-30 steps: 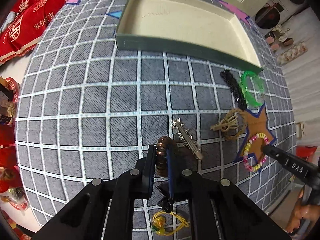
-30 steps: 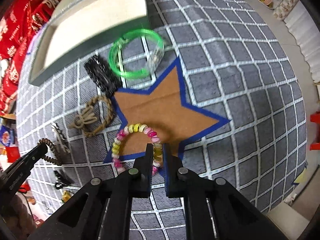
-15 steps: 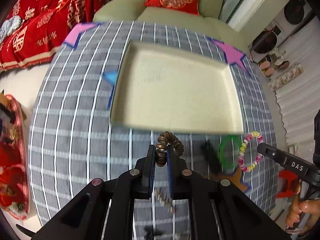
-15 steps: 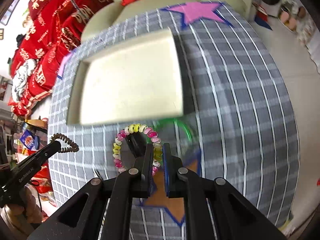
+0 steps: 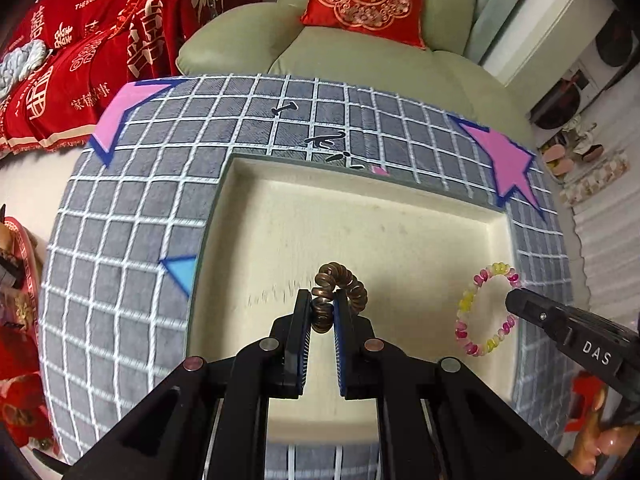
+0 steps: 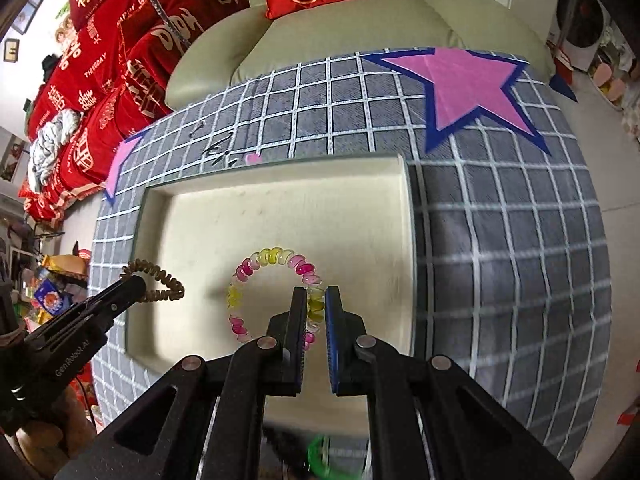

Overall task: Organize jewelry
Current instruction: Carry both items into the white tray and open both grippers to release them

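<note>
My left gripper [image 5: 322,298] is shut on a brown spiral coil bracelet [image 5: 344,288] and hangs over the cream floor of the green-walled tray [image 5: 400,240]. My right gripper [image 6: 316,294] is shut on a pink and yellow bead bracelet [image 6: 260,260], also above the tray [image 6: 200,220]. From the left wrist view the bead bracelet [image 5: 480,312] dangles from the right gripper's tip over the tray's right side. In the right wrist view the brown coil [image 6: 156,276] hangs from the left gripper at the tray's left edge.
The tray sits on a grey checked cloth [image 5: 132,216] with pink stars [image 6: 464,84] at its far corners. A green bangle [image 6: 320,454] lies on the cloth just below the tray's near wall. Behind the table stand a pale sofa [image 5: 360,56] and red cushions.
Both grippers lifted their bracelets off the cloth and carried them away from the near items to above the tray. The other jewelry has dropped out of view behind the grippers.
</note>
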A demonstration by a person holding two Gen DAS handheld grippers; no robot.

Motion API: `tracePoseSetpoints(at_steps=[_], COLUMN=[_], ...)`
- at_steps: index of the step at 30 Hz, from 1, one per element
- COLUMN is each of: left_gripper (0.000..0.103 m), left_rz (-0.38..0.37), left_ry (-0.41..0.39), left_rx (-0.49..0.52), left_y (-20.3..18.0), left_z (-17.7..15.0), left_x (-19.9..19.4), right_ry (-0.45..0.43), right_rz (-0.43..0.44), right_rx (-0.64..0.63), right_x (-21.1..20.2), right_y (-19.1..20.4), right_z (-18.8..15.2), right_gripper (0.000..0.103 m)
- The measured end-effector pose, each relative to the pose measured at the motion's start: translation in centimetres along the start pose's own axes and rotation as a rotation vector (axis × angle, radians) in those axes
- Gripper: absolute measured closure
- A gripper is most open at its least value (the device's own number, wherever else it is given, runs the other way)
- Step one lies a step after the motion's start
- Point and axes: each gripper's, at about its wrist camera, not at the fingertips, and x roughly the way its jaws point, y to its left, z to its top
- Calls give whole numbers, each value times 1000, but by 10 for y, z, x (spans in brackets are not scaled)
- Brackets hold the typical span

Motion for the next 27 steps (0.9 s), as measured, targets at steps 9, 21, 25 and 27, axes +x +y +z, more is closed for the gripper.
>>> tracePoseSetpoints(at_steps=[9, 21, 25, 27], left_gripper=[84, 83, 33, 0], left_rz=[70, 140, 133, 147], left_ry=[13, 46, 30, 1], left_rx=[20, 34, 43, 19], left_y=[-5, -6, -7, -5], left_z=[17, 14, 14, 13], left_x=[45, 54, 43, 33], right_ry=[45, 75, 33, 21], right_rz=[-19, 9, 54, 65], right_rx=[-1, 18, 29, 29], right_x=[49, 58, 43, 37], right_y=[-4, -11, -11, -10], right_z=[19, 20, 21, 22], right_gripper=[93, 64, 43, 43])
